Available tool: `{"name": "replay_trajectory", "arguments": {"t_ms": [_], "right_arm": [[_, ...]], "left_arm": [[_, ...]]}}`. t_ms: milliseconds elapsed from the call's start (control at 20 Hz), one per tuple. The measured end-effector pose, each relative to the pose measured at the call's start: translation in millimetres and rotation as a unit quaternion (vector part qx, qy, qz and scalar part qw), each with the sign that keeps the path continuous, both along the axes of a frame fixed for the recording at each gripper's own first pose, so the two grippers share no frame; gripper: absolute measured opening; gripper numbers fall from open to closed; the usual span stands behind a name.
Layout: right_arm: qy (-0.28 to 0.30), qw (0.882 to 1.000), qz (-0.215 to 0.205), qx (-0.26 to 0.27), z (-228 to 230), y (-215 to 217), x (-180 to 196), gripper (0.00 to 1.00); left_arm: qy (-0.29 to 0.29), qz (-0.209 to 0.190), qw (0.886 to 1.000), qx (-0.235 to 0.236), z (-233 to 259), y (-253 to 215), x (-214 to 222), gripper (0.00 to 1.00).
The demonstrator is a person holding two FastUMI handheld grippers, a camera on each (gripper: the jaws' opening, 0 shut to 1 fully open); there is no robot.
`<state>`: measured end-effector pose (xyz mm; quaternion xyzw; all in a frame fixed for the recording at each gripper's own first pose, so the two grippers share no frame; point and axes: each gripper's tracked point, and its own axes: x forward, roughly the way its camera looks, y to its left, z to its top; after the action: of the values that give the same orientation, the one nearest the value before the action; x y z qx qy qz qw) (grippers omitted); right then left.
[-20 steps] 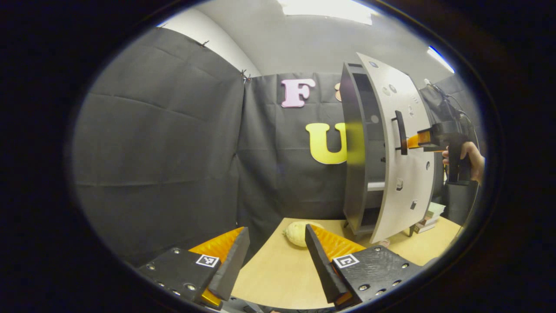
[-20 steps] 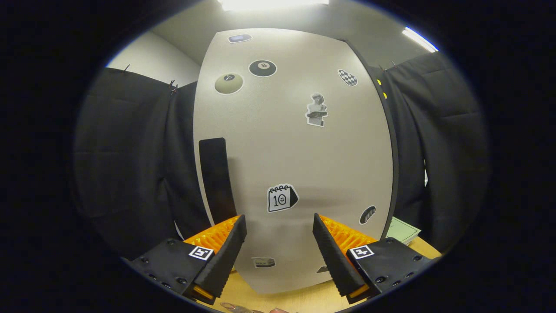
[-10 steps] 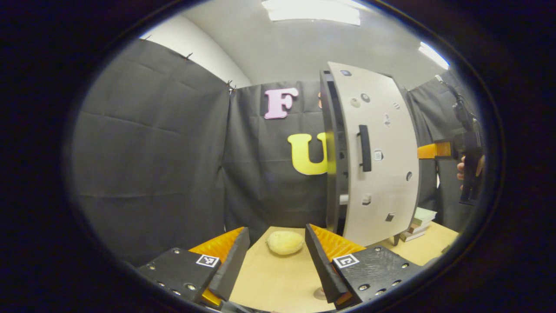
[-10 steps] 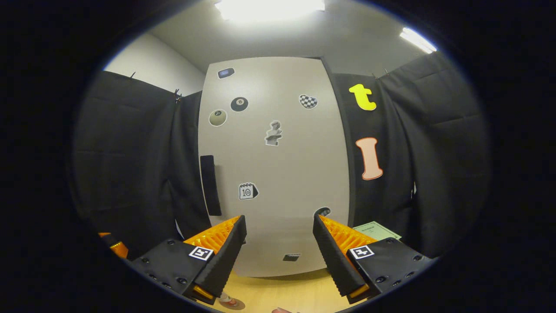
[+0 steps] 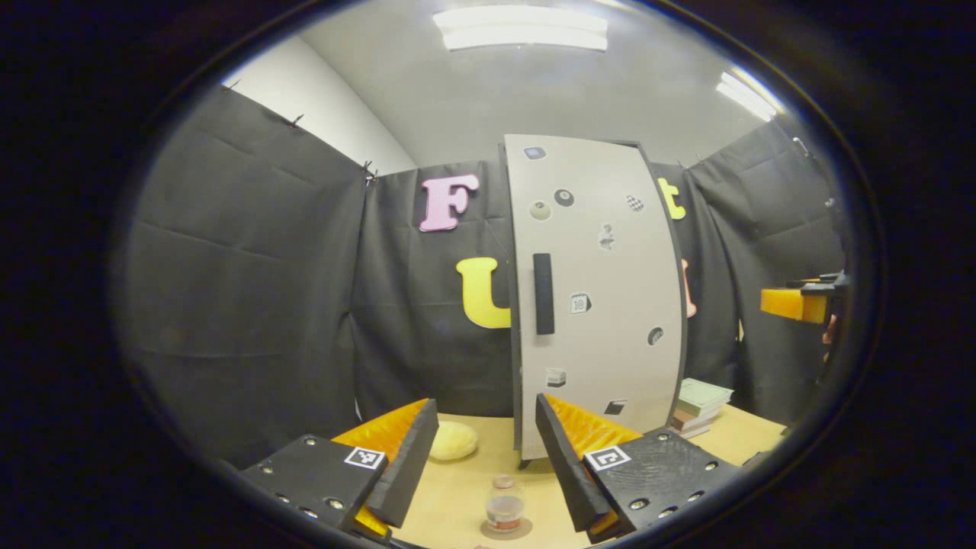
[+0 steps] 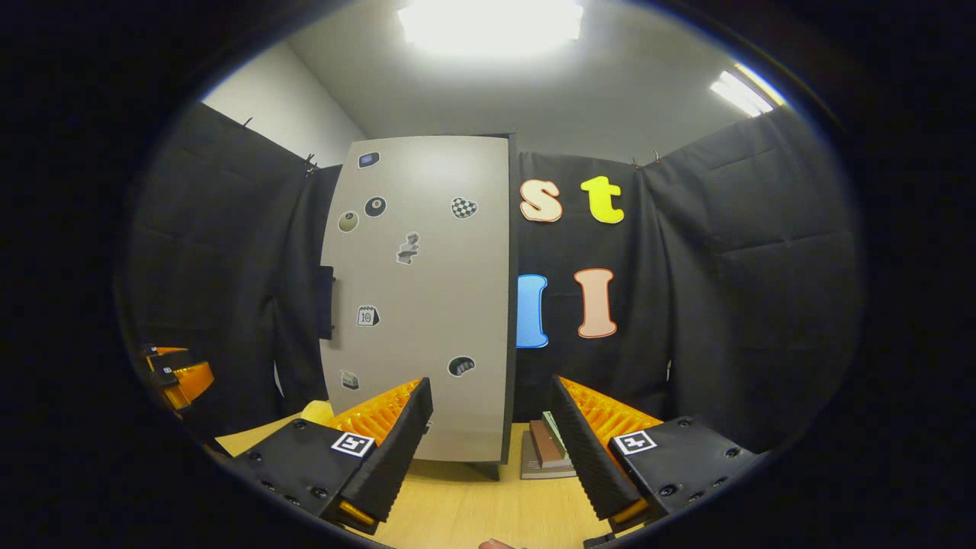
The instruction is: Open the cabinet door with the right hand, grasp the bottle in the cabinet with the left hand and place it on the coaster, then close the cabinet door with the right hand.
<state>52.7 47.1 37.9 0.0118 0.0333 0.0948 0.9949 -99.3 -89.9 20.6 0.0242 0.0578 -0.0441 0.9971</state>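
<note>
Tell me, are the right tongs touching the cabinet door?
Apart. The right gripper view shows the right tongs open, with the closed cabinet door well beyond them.

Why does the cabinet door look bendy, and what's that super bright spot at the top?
Left gripper view: the fisheye lens bows the straight cabinet door outward, and the ceiling light shows as a clear bar. Right gripper view: the door's left edge curves too, while the ceiling light glares into a white blotch; the books and the stickers look sharp.
</note>
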Motion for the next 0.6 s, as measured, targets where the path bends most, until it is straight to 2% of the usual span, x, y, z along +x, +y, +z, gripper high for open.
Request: {"name": "replay_trajectory", "arguments": {"t_ms": [250, 300, 350, 400, 500, 600], "right_arm": [[-0.002, 1.0, -0.002, -0.009, -17.9, -43.2, -34.6, 0.98], [0.002, 1.0, -0.002, -0.003, -19.7, -46.3, -40.5, 0.98], [0.005, 1.0, -0.002, 0.004, -22.2, -49.0, -46.5, 0.98], [0.005, 1.0, -0.004, 0.009, -22.9, -52.8, -51.8, 0.98], [0.006, 1.0, -0.018, 0.011, -22.5, -61.1, -59.4, 0.98], [0.007, 1.0, -0.018, 0.016, -20.6, -60.0, -67.4, 0.98]], "left_arm": [[-0.011, -0.004, 1.0, 0.006, 12.5, -28.9, -17.0, 0.82], [-0.012, -0.009, 1.0, 0.007, 13.6, -32.4, -19.9, 0.82], [-0.012, -0.015, 1.0, 0.009, 14.4, -34.5, -21.3, 0.77], [-0.014, -0.019, 1.0, 0.014, 16.5, -34.8, -22.7, 0.82], [-0.015, -0.023, 0.999, 0.021, 18.6, -32.5, -24.1, 0.77], [-0.013, -0.021, 0.999, 0.022, 17.9, -26.6, -26.2, 0.77]]}}
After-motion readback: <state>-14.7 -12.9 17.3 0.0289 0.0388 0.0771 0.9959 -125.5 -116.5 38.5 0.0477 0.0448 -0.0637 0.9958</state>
